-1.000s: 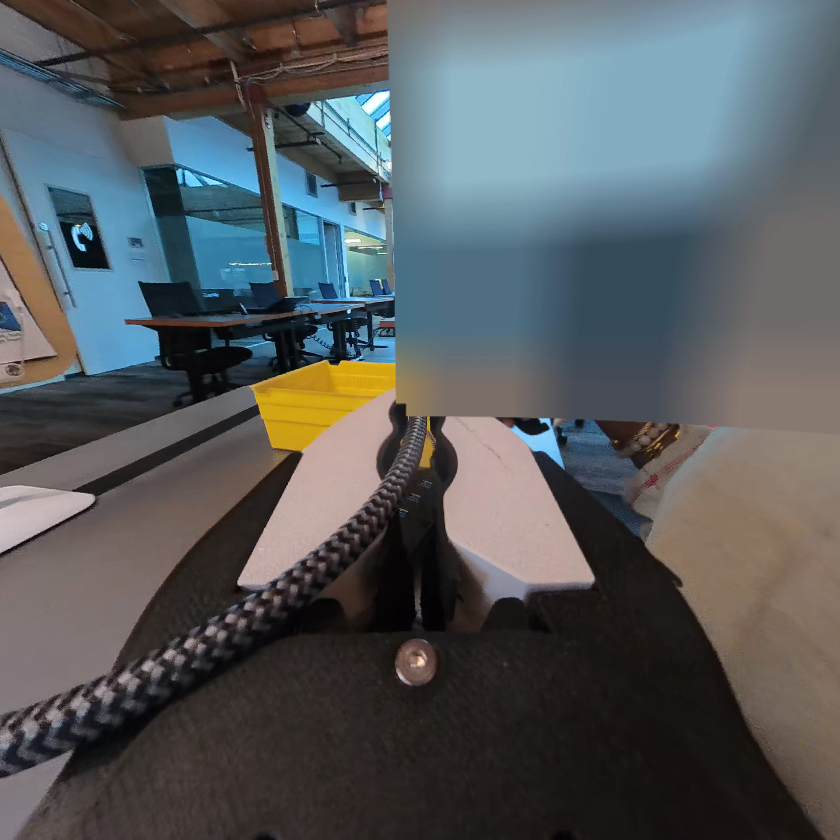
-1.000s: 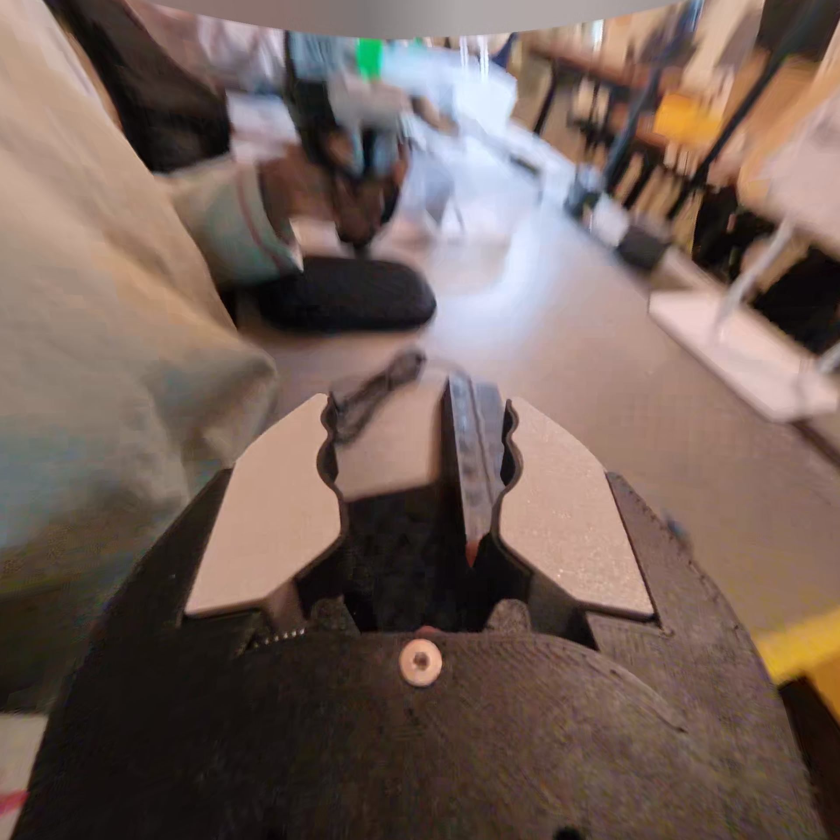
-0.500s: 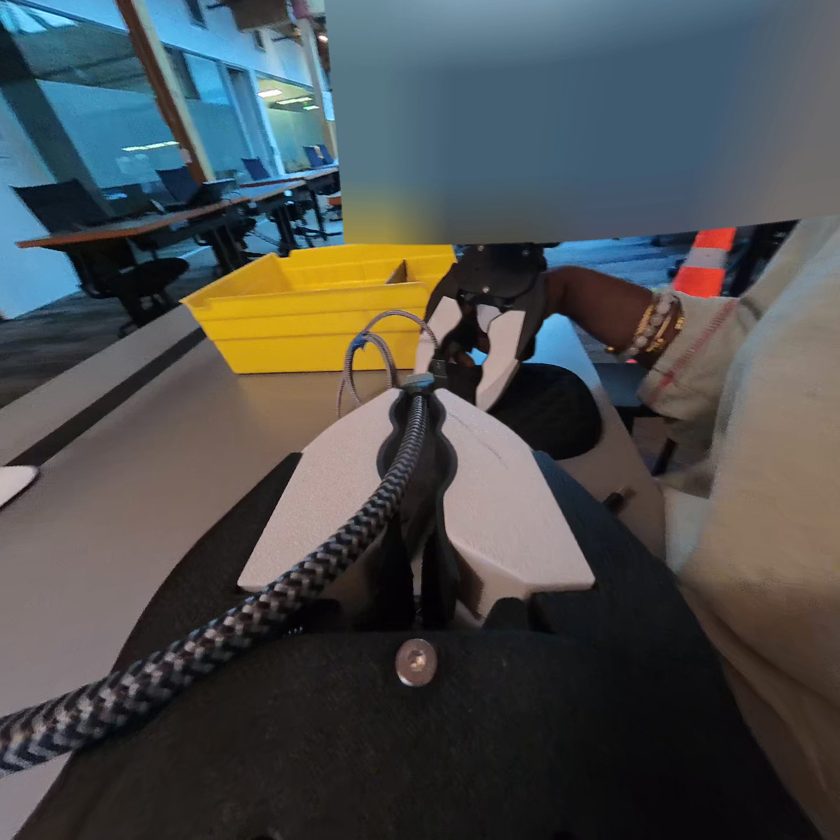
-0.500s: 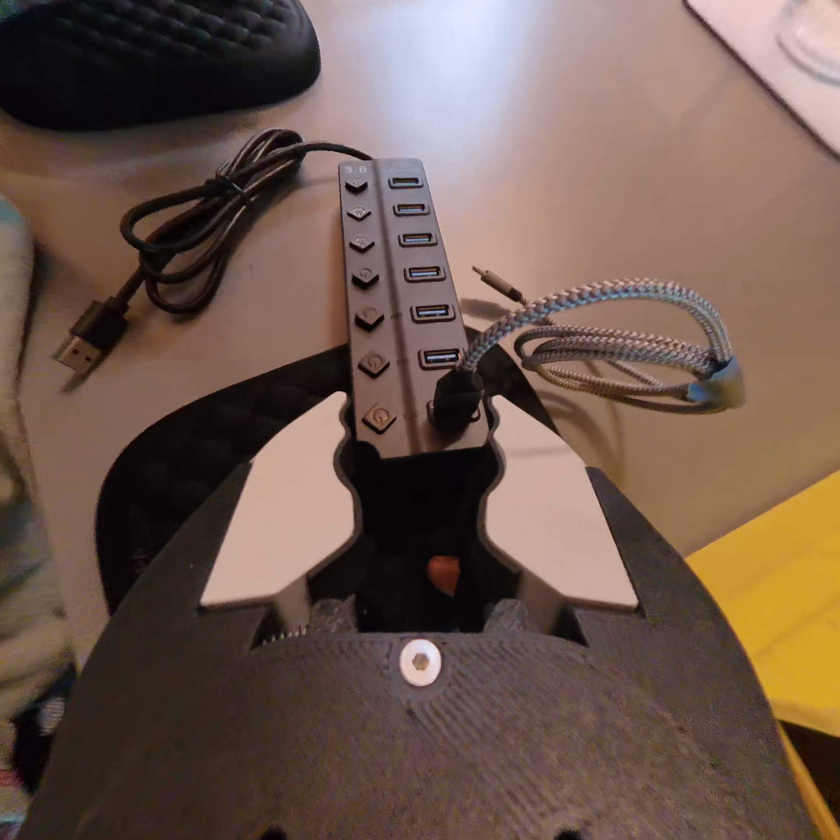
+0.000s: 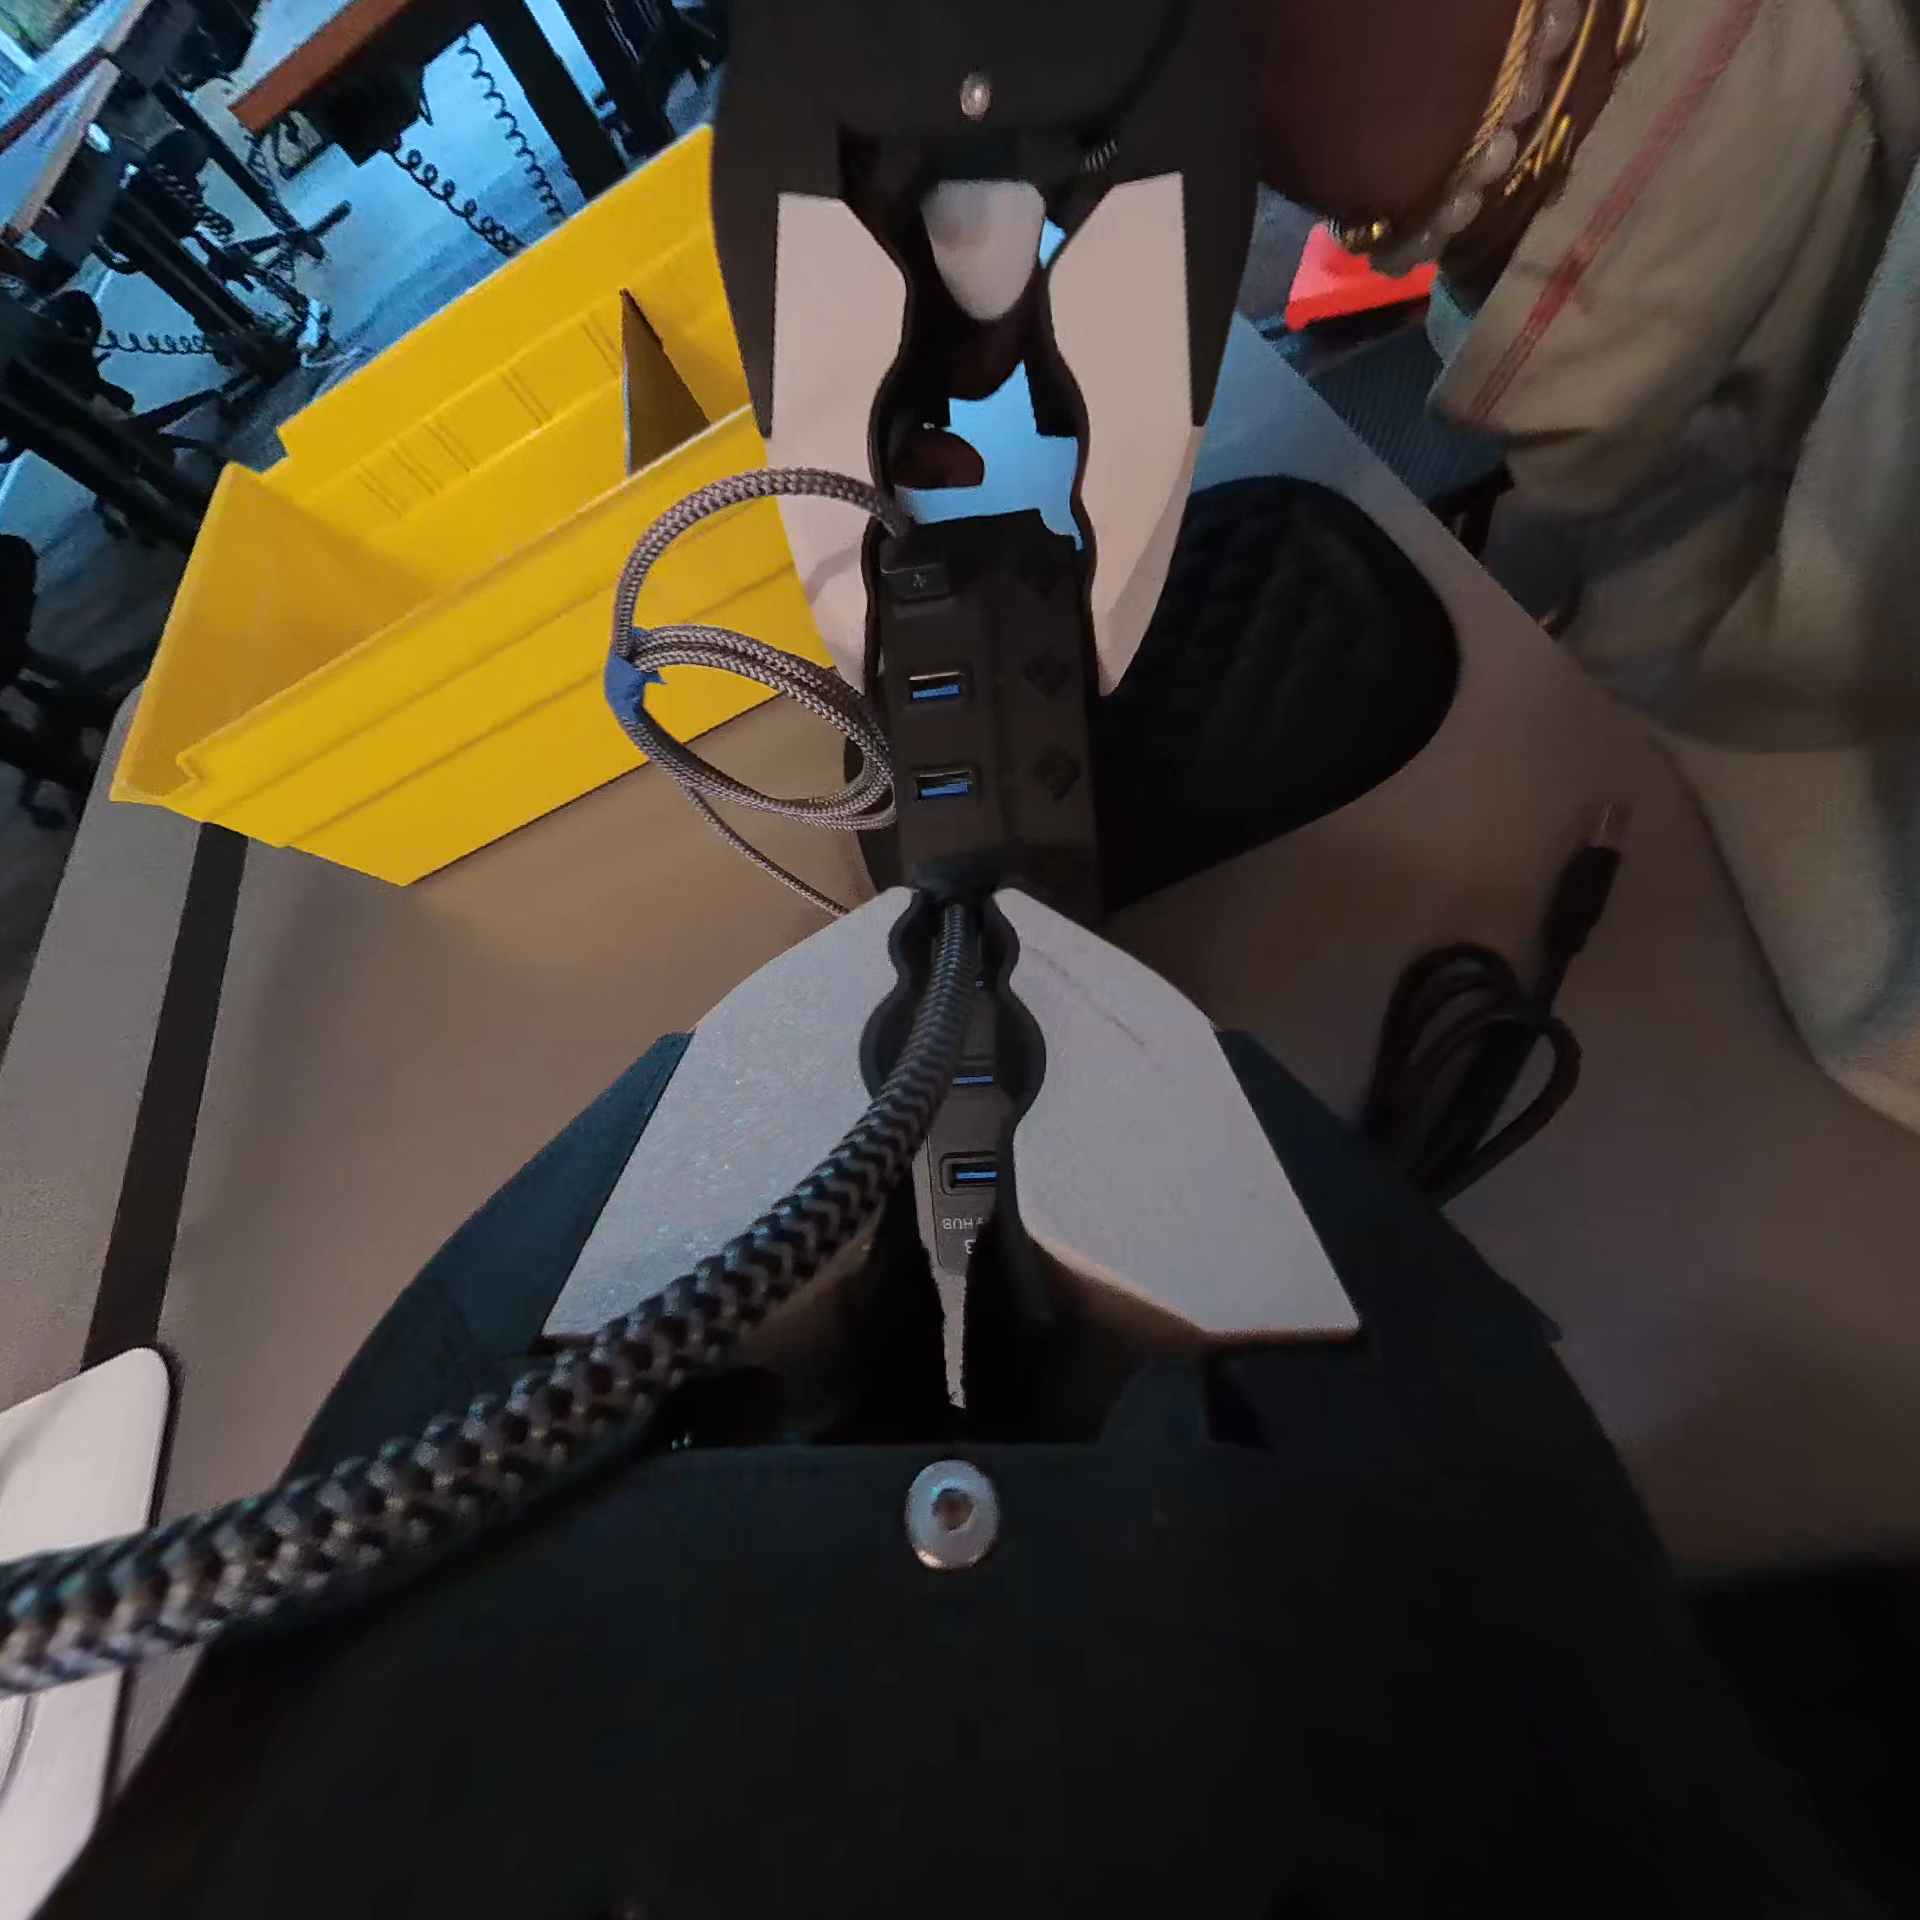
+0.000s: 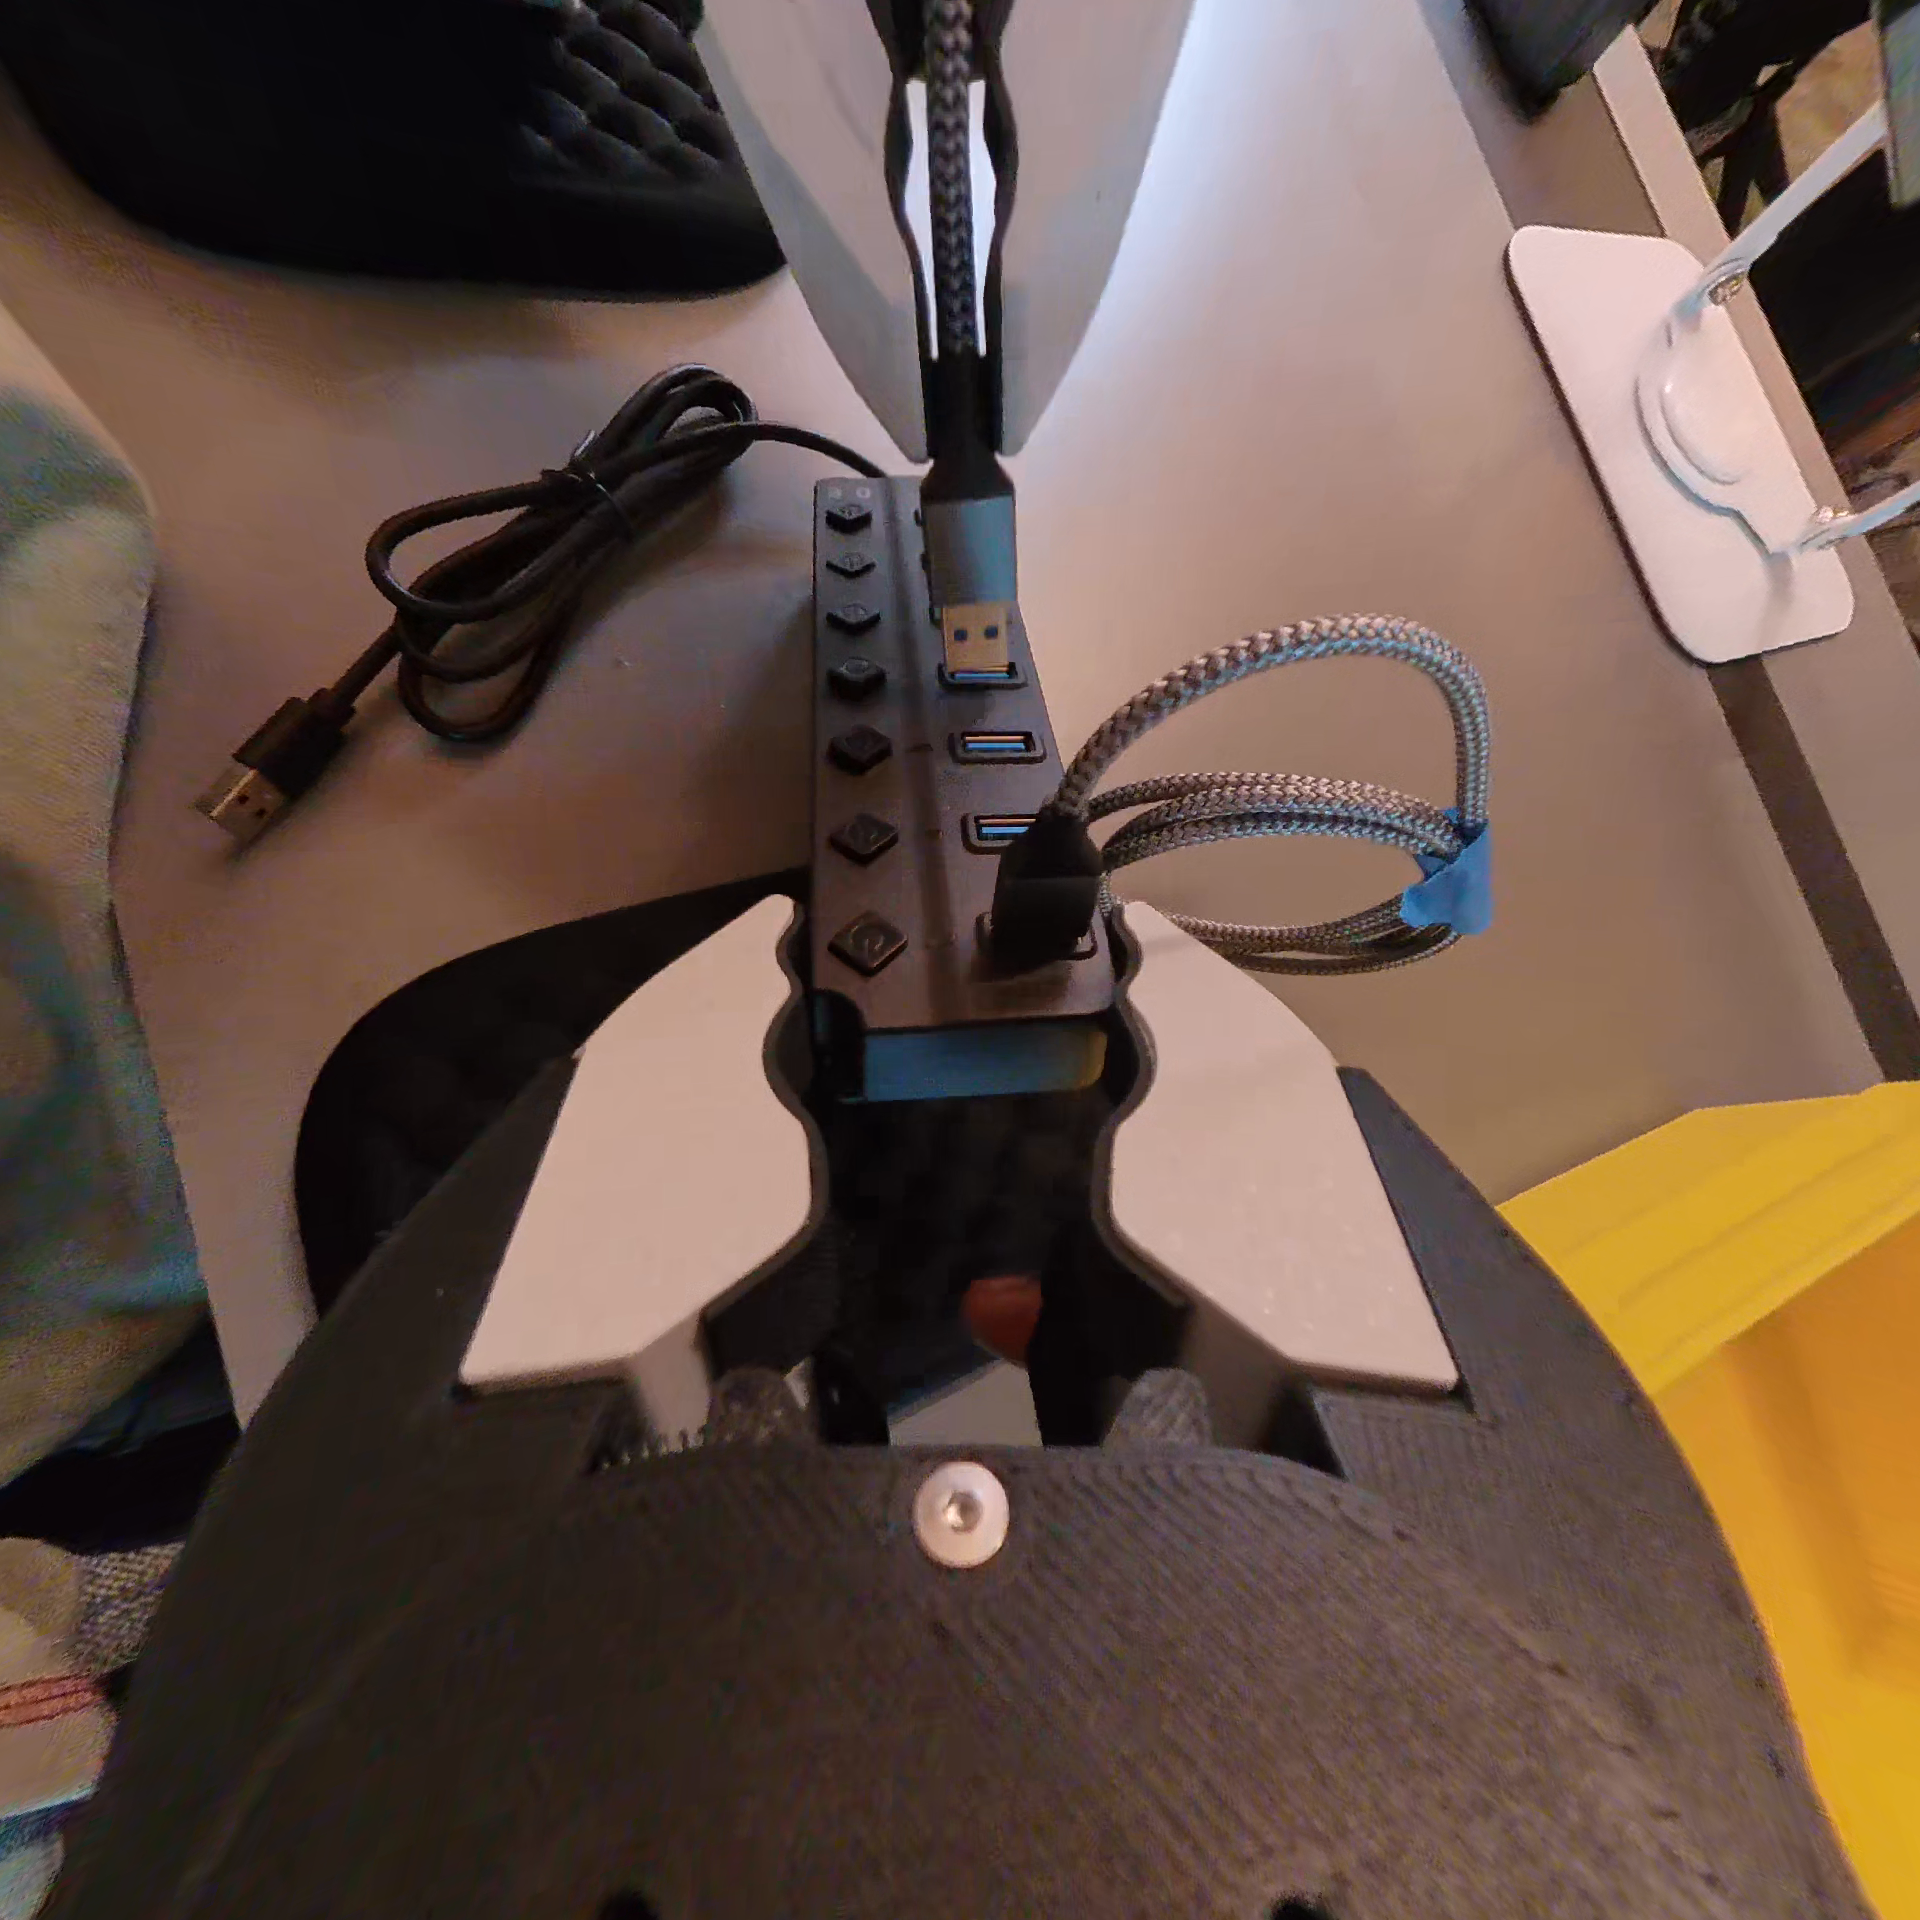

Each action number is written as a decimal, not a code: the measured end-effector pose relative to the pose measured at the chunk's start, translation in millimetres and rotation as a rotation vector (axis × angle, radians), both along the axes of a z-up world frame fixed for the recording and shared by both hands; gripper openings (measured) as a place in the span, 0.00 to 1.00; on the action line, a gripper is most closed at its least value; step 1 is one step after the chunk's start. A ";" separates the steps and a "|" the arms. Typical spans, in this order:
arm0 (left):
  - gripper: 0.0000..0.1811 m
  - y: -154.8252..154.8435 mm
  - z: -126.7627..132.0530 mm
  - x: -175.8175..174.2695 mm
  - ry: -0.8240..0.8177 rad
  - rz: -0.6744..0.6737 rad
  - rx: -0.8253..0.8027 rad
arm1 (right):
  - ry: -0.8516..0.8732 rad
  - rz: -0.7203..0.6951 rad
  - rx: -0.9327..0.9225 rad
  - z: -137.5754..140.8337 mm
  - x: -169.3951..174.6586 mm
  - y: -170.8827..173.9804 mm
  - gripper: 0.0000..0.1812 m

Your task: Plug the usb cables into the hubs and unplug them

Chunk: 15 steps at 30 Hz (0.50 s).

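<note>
A: What is changed from half a second ago?

B: The long black multi-port USB hub (image 6: 940, 748), with its row of blue sockets, is kept clamped at its near end by the fingers of the right gripper (image 6: 961, 1023). The left gripper (image 6: 954, 436) is now brought in over the hub's far end, its fingers shut on the thick black-and-grey braided cable (image 5: 582, 1382) just behind the metal plug (image 6: 977, 639). The plug tip is held just above a free socket, not yet seated.

A: What is meant for the task?

B: The insertion is judged imminent; a grey braided bundled cable (image 6: 1288, 821), tied with blue tape, is already plugged in beside the right fingers.

A: And containers?

B: Farther along the grey counter (image 5: 436, 1049), a yellow plastic bin (image 5: 416, 665) is seen with a cardboard divider; no contents can be made out. A coiled thin black cable (image 6: 520, 582) is left loose on the counter.
</note>
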<state>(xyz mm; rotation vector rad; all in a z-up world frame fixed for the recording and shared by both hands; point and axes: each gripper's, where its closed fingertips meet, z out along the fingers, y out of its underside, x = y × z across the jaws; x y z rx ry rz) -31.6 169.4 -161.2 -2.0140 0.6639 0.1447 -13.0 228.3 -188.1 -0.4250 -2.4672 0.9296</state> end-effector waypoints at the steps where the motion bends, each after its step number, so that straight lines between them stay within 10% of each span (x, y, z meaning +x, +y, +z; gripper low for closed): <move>1: 0.05 -0.1 -0.1 -0.1 0.007 -0.004 -0.013 | 0.004 0.001 0.012 1.6 0.1 -0.7 0.30; 15: 0.05 0.8 -1.8 -2.6 0.056 -0.008 -0.128 | 0.040 0.029 -0.054 13.5 0.5 -13.2 0.30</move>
